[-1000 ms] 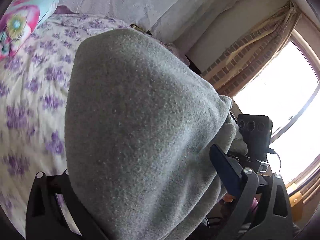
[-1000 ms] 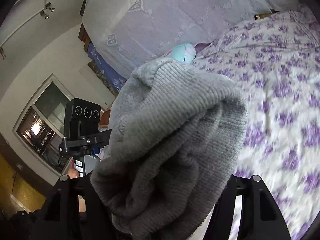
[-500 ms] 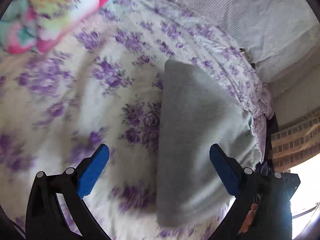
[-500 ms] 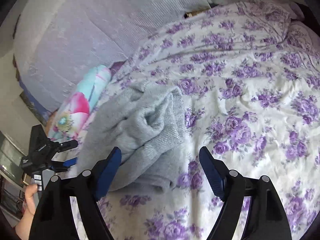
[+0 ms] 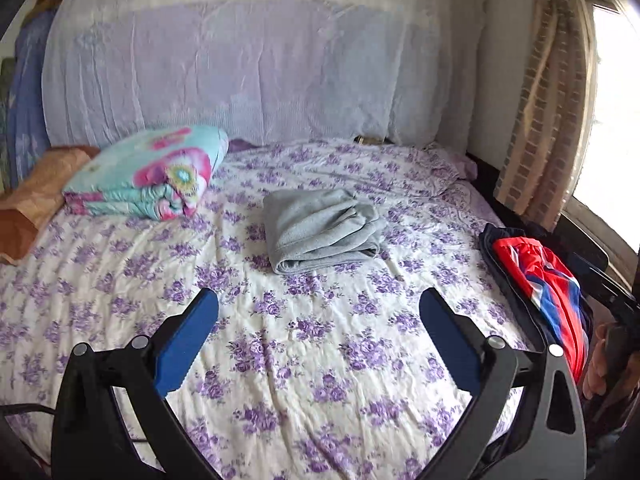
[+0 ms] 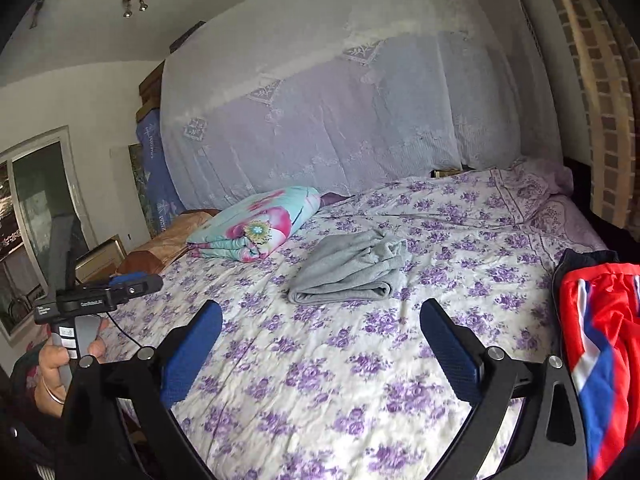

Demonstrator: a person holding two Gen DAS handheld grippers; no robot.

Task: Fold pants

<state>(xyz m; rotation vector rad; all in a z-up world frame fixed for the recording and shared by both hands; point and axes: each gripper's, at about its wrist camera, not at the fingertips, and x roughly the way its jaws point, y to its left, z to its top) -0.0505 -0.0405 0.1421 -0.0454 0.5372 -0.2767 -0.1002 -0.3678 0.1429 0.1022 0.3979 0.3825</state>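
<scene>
Left hand-held gripper (image 5: 318, 320), black frame with blue pads: jaws are standing spread wide, holding nothing, hovering over bare sheet. Right hand-held gripper (image 6: 320, 328): same build, likewise spread and empty. Both are sitting well apart from the garment, which suggests the grasp is released because the fold is done.

Bed with white sheet printed in purple flowers (image 5: 320, 360) is serving as the work surface.

Grey knit pants (image 5: 320, 232) are lying near mid-bed as a compact folded bundle, rolled edge facing the cameras; the far-right corner is looking a little bunched.

Red, white and blue garment (image 5: 540, 280) is waiting at the bed's right edge, possibly next.

Folded turquoise floral quilt (image 5: 148, 176) is resting farther back left, clear of the folding area.
</scene>
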